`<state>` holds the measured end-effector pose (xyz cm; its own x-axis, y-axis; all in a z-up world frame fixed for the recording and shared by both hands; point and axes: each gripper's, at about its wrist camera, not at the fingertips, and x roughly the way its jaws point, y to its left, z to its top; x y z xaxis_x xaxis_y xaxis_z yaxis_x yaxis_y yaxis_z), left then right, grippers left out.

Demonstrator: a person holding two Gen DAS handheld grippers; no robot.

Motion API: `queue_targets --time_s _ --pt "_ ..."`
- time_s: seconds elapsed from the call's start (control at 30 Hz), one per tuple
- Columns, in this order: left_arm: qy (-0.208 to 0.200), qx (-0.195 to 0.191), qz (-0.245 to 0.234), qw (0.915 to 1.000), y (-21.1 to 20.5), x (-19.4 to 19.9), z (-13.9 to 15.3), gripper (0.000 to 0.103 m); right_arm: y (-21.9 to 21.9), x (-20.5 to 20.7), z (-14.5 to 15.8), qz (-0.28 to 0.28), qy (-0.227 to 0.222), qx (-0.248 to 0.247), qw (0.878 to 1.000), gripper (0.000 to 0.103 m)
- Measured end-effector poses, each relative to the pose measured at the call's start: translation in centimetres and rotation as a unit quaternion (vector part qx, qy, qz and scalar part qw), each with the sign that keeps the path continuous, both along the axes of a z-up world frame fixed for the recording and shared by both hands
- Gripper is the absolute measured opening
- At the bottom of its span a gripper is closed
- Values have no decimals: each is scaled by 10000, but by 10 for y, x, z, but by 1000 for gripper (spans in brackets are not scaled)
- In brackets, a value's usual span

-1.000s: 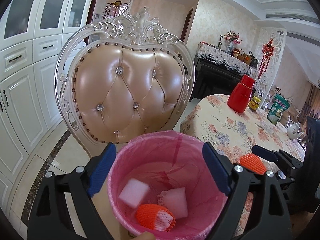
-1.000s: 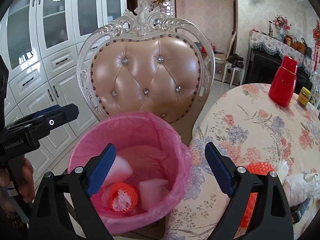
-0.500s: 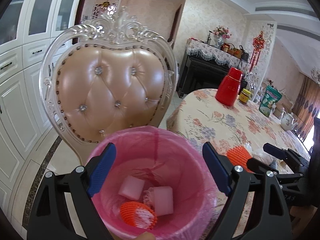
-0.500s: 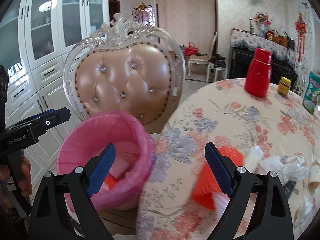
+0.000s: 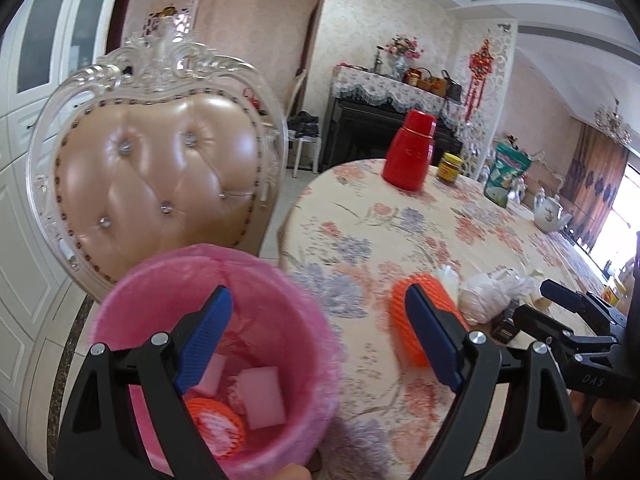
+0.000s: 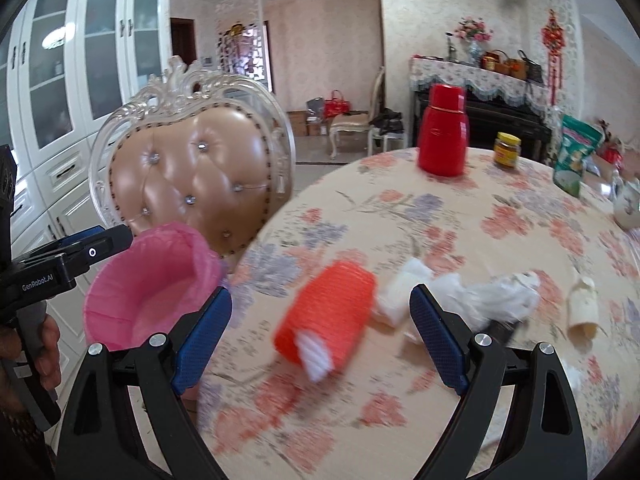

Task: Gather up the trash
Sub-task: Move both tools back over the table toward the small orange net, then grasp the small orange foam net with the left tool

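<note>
My left hand-held gripper [image 5: 316, 340] hung with its blue pads well apart and nothing between them, its left pad over the mouth of the round bin lined with a pink plastic bag [image 5: 132, 304]. Inside that bin lay two pale foam blocks [image 5: 262, 396] and an orange foam fruit net with white stuffing [image 5: 216, 424]. Behind the bin stood the heart-backed chair in tufted peach leather with a carved white frame [image 5: 156, 176].

To the right, the round desk under a floral cloth [image 6: 420, 216] carried the remaining trash near its close edge. An orange foam net sleeve with a white core poking out [image 6: 328, 316] lay on its side, framed between the spread pads of my right hand-held gripper [image 6: 322, 340]; the jaws stood wide and touched nothing. Just right of the sleeve sat a white foam wrap [image 6: 404, 292], then a crumpled white plastic bag [image 6: 504, 296], and further right a small cream paper tube [image 6: 582, 308]. The near part of the cloth was blurred.

At the far side of the desk stood a red flask with a red cap [image 6: 444, 132], a yellow-lidded jar [image 6: 507, 150] and a green pouch [image 6: 576, 152].
</note>
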<state>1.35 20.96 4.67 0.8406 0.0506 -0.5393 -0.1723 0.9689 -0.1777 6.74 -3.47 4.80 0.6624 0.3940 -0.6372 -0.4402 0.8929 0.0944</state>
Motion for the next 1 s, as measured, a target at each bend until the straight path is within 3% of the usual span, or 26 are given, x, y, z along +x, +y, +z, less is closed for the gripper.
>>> queue_targets --time_s 0.53,1.0 --pt "167 71 -527 9984 -75 38 -7 85 -105 2 -16 -781 136 5 9969 85" --pt "827 -206 -733 9937 -114 98 -53 77 -181 -1 -34 -1317 361 2 9906 85"
